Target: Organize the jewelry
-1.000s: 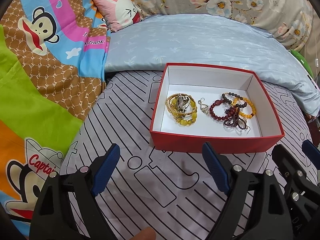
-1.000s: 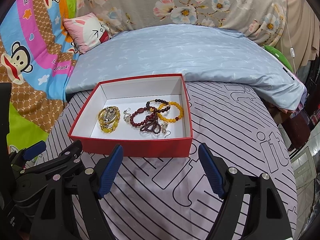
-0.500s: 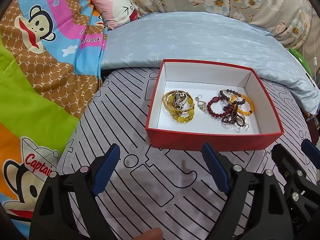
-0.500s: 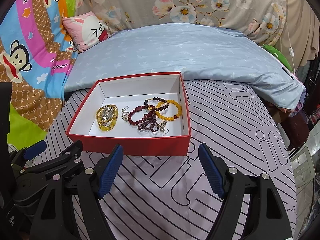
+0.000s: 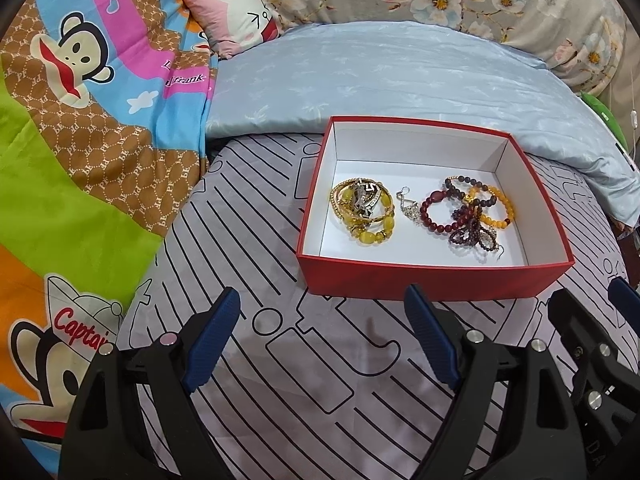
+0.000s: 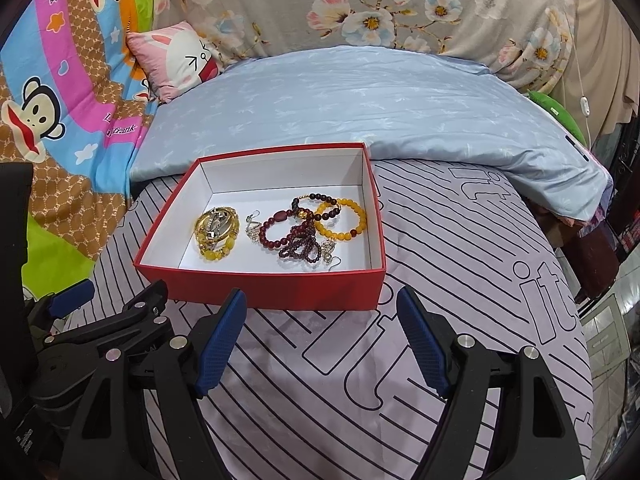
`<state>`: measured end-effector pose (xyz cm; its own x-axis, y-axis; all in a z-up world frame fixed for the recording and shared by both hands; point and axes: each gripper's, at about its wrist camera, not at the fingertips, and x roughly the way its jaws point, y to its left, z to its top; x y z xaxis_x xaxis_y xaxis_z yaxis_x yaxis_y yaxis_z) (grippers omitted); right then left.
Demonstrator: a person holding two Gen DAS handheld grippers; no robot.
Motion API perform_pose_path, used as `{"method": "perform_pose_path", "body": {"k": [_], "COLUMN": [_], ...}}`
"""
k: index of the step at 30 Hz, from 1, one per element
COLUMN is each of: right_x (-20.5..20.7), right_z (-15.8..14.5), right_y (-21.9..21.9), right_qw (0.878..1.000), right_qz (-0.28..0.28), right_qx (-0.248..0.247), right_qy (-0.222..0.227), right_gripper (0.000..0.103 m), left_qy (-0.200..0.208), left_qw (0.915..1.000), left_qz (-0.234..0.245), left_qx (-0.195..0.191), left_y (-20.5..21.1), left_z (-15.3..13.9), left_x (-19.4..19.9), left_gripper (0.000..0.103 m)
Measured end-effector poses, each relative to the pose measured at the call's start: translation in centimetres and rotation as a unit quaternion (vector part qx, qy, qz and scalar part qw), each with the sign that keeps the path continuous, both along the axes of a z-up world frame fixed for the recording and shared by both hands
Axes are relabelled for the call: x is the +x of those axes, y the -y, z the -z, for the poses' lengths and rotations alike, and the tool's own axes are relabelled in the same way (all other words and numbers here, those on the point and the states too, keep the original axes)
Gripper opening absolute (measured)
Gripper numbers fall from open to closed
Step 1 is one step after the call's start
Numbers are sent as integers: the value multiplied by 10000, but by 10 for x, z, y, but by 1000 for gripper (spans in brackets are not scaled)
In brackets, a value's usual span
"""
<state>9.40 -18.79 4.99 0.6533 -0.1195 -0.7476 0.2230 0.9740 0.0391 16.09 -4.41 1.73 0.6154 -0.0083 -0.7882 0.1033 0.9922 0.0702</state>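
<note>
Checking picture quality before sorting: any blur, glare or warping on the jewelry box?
Left wrist view: red box sharp, evenly lit, no glare; fisheye bows the striped bedsheet. Right wrist view: beaded bracelets crisp; soft shadow on the sheet under the tongs.

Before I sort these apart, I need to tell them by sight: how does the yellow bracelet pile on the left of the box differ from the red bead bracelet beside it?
The yellow bracelet pile is several gold and yellow rings stacked together, with a silver piece lying on top; the red bead bracelet is a single open loop. The yellow pile sits clear of other pieces, while the red one touches a darker bead tangle. Both lie flat inside the red box.
</note>
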Motion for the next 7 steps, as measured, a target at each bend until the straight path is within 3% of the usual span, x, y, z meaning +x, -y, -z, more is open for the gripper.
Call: {"method": "perform_pose_path", "body": {"k": [7], "right_x": [0], "right_z": [0], "right_y": [-1], "right_qw": [10000], "right_qz": [48], "right_qx": [-26], "right_qy": [-18], "right_gripper": [77], "left_qy": [-31], "left_qw": [10000], "left_qz": [-1], "left_qx": [-9], "left_y": [-1], "left_z": [2], "left_x": [0], "left_gripper": [82]}}
